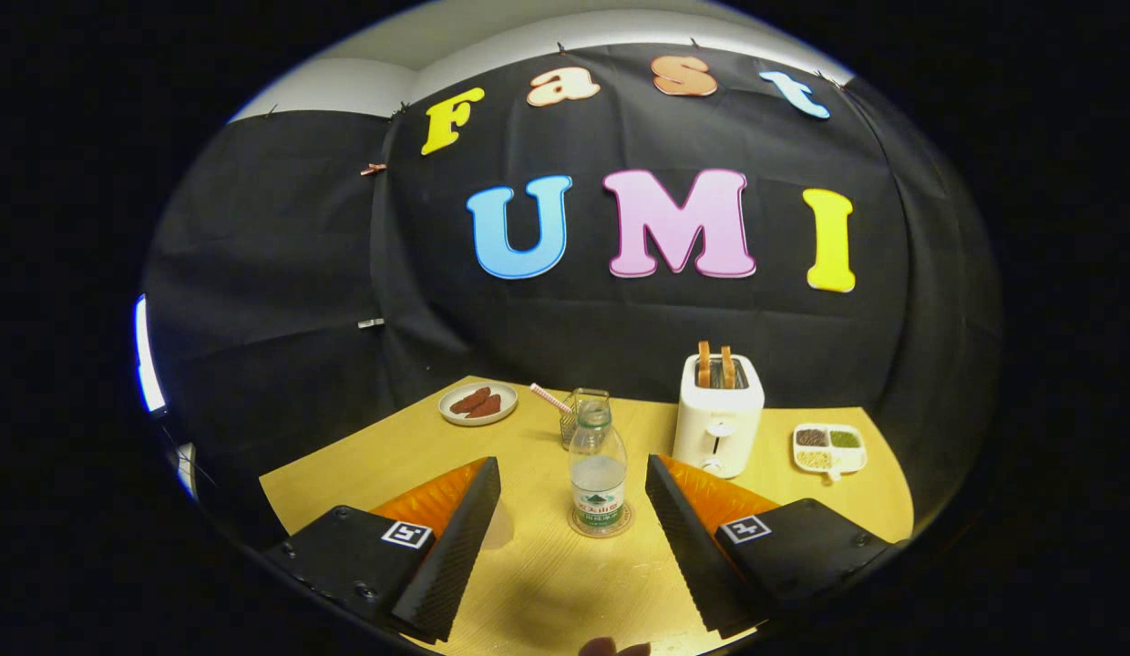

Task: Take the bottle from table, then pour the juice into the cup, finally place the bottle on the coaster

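The gripper (572, 474) hangs over the near edge of the desk (529, 583) with its fingers spread wide, gripping nothing. Just ahead, between the fingertips, the bottle (597, 474) stands upright on the coaster (601, 524), part full. Right behind the bottle is the cup (583, 405) with a striped straw (551, 399). A toaster (718, 415) stands beside them; near the far edge lie a plate (477, 404) and a divided dish (829, 448).
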Tool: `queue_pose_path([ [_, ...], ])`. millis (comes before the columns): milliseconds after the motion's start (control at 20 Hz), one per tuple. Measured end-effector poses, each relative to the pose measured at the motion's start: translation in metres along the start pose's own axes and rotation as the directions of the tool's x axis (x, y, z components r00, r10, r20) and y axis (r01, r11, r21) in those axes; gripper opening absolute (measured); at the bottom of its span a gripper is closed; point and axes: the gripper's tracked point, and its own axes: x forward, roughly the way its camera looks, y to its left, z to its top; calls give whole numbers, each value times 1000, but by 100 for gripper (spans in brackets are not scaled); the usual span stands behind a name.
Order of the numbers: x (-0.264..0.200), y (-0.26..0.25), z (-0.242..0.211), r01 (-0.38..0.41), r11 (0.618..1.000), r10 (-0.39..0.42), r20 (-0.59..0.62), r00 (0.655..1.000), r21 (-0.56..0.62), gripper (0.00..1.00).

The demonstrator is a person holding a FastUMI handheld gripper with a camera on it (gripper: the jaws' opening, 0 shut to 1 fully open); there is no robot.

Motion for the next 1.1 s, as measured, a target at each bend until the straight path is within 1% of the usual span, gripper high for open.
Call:
queue_pose_path([
  [200,-39,6,34,19,1000,-18,28,999,-25,98],
  [450,-75,12,56,31,999,-28,60,998,-38,98],
  [700,-95,5,61,47,997,-42,89,995,-55,98],
  [800,-99,4,57,43,998,-39,78,996,-48,98],
  [950,-100,-1,53,26,997,-22,58,998,-71,98],
  [1100,-103,-4,58,18,996,-13,67,998,-83,98],
])
